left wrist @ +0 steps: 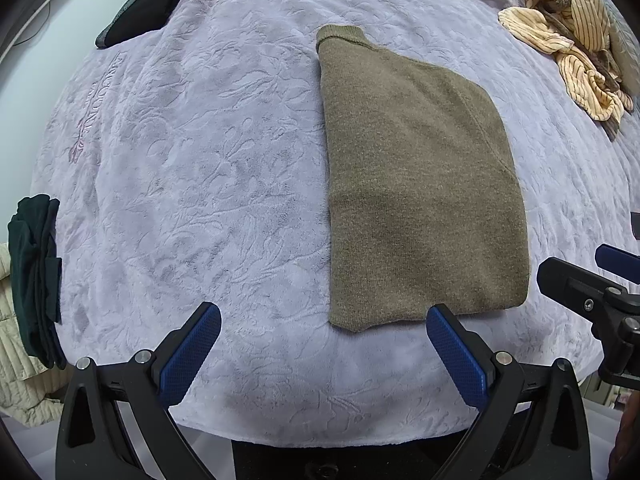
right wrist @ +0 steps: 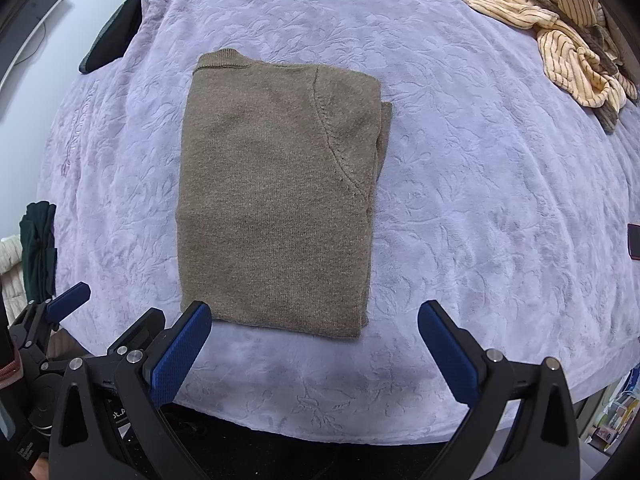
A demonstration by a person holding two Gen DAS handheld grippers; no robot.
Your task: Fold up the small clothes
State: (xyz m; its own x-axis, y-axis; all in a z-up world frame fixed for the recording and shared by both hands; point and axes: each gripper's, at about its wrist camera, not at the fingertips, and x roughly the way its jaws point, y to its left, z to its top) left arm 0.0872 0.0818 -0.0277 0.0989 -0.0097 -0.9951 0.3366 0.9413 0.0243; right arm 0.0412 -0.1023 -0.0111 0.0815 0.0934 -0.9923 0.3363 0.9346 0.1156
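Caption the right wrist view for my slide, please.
Both open grippers hover before a folded olive sweater on a lilac blanket.

folded sweater (right wrist: 276,200) flat on blanket (right wrist: 480,200), mid-bed. striped clothes pile (right wrist: 560,40) far right corner. folded dark garment (left wrist: 36,280) at left edge.
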